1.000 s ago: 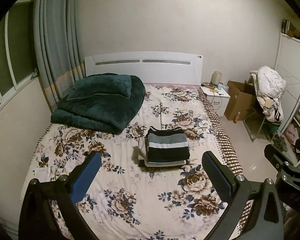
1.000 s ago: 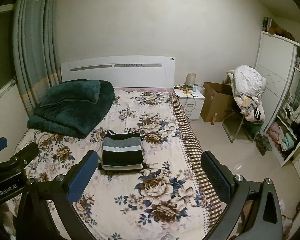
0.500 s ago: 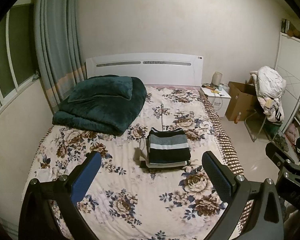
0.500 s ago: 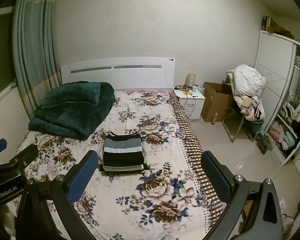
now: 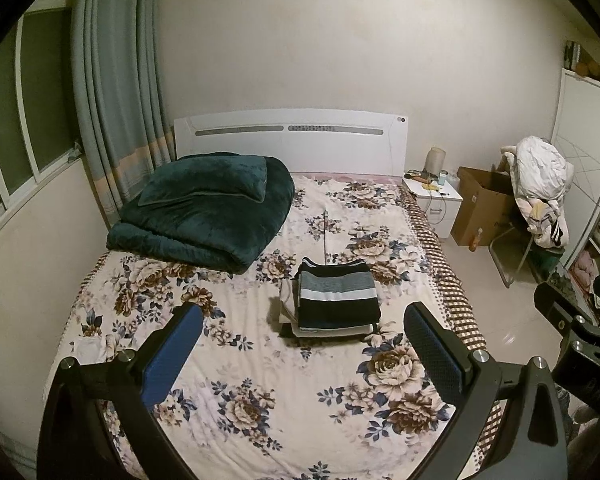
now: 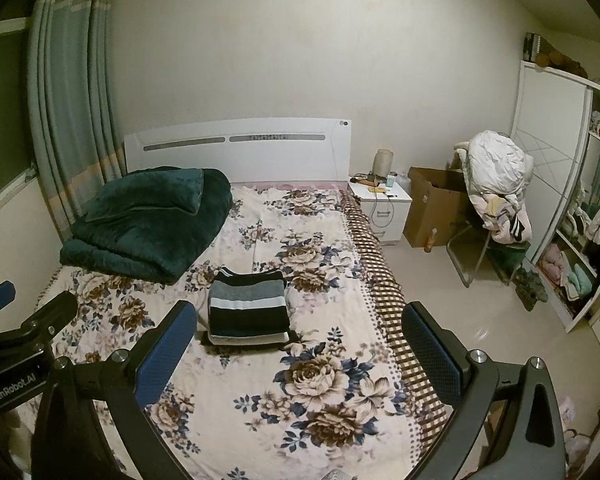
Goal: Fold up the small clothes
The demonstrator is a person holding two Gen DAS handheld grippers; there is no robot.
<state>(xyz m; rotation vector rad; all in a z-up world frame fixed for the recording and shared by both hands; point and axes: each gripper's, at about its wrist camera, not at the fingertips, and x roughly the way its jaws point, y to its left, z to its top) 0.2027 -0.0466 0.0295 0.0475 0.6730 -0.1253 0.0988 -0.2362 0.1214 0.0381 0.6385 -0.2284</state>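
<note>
A neat stack of folded clothes (image 5: 334, 300), topped by a black, grey and white striped garment, lies on the flowered bed sheet (image 5: 260, 368); the right wrist view shows the same stack (image 6: 247, 307). My left gripper (image 5: 304, 344) hangs open above the foot of the bed, well short of the stack, with nothing between its blue pads. My right gripper (image 6: 300, 344) is open too and empty, held high on the stack's near side. Each gripper shows at the edge of the other's view.
A folded dark green blanket (image 5: 208, 208) sits by the white headboard (image 5: 292, 140). A nightstand (image 6: 382, 208), a cardboard box (image 6: 436, 208) and a chair piled with clothes (image 6: 496, 192) stand right of the bed. An open wardrobe (image 6: 580, 220) is at far right; curtains (image 5: 116, 100) at left.
Both grippers have drawn slightly back and up from the bed, so the stack sits a little lower in each view. Both stay open and empty.
</note>
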